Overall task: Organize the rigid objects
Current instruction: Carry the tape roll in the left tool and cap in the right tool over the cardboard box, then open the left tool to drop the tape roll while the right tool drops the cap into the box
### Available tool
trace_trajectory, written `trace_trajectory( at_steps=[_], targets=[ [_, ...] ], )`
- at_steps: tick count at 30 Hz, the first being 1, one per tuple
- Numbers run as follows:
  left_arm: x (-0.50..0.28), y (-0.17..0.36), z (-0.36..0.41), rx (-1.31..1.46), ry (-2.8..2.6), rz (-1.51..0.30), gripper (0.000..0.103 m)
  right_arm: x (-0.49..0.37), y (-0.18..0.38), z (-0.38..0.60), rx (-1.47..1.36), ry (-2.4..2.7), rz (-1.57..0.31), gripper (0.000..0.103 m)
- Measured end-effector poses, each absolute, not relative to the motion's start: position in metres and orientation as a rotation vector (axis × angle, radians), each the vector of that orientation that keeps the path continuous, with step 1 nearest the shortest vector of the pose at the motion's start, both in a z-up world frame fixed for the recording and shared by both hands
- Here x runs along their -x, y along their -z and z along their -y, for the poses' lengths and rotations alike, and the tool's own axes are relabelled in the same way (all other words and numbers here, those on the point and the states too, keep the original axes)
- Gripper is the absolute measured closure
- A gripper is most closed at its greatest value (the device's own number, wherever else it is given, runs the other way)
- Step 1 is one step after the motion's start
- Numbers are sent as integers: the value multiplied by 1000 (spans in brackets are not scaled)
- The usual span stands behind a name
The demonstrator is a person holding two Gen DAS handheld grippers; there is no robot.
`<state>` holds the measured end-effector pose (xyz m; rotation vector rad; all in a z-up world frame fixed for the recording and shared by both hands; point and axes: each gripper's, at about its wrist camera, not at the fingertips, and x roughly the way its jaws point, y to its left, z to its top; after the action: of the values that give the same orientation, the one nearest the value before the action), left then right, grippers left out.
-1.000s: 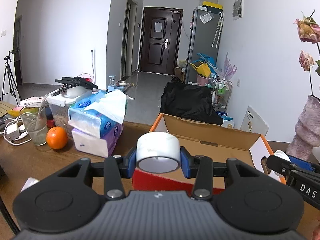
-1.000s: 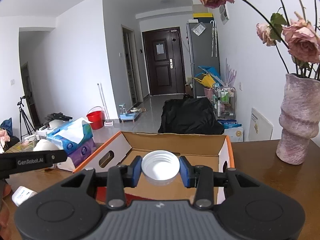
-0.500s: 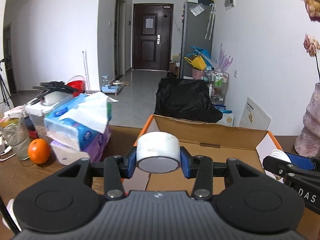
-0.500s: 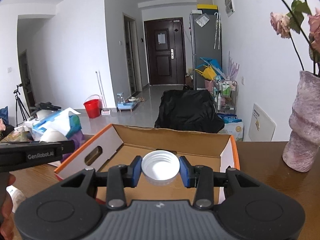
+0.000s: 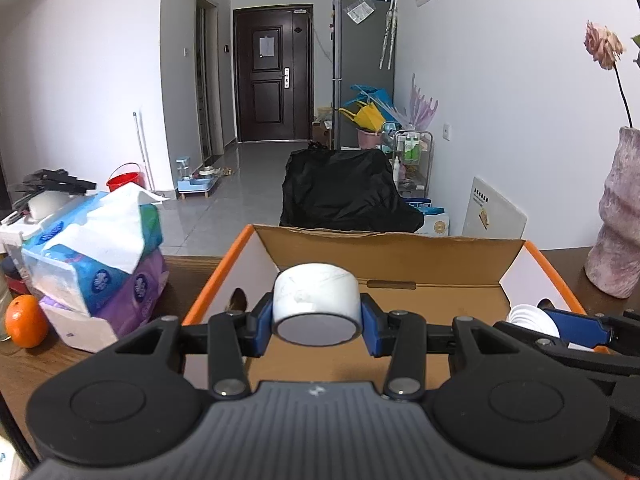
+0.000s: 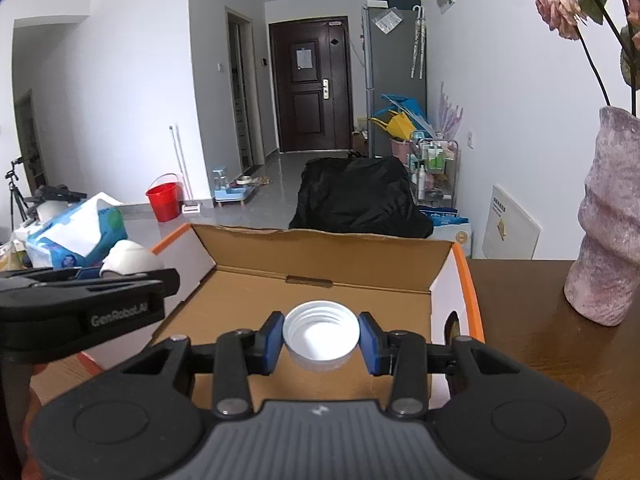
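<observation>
Left gripper (image 5: 316, 320) clamps white roll (image 5: 316, 300), right gripper (image 6: 320, 340) clamps cap (image 6: 320, 334); both above box (image 6: 320, 246), floor below.

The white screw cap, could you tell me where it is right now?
In the right wrist view the white screw cap sits clamped in the right gripper, above the open cardboard box, with the pink vase off to the right.
</observation>
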<state>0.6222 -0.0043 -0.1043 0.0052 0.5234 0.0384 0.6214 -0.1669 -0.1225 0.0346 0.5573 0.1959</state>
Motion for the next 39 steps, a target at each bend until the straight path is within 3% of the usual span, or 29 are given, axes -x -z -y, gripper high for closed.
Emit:
trace_trajectory(
  at_steps=[15, 16, 17, 18, 19, 21, 23, 25, 39],
  targets=[
    [-635, 118, 0, -10, -27, -554, 58, -630, 136, 169, -10, -121, -580, 64],
    [-634, 117, 0, -10, -32, -547, 54, -629, 137, 168, -7, -117, -579, 63],
    [-633, 116, -1, -6, -38, -544, 43, -628, 137, 168, -3, -112, -575, 60],
    [-632, 115, -4, 0, -46, -541, 28, -628, 137, 168, -1, -107, -575, 47],
    [-632, 113, -6, 4, -55, -537, 23, -627, 137, 167, -2, -102, -571, 30],
    [-630, 109, -10, 13, -84, -515, 8, -625, 137, 167, -1, -84, -554, 10],
    [-627, 107, -14, 23, -99, -499, 0, -622, 135, 168, -8, -74, -533, 7],
    [-626, 104, -17, 30, -107, -489, 0, -622, 134, 169, -19, -68, -528, 0],
    [-626, 103, -19, 49, -113, -507, 0, -623, 130, 172, -11, -71, -546, 0]
  ],
)
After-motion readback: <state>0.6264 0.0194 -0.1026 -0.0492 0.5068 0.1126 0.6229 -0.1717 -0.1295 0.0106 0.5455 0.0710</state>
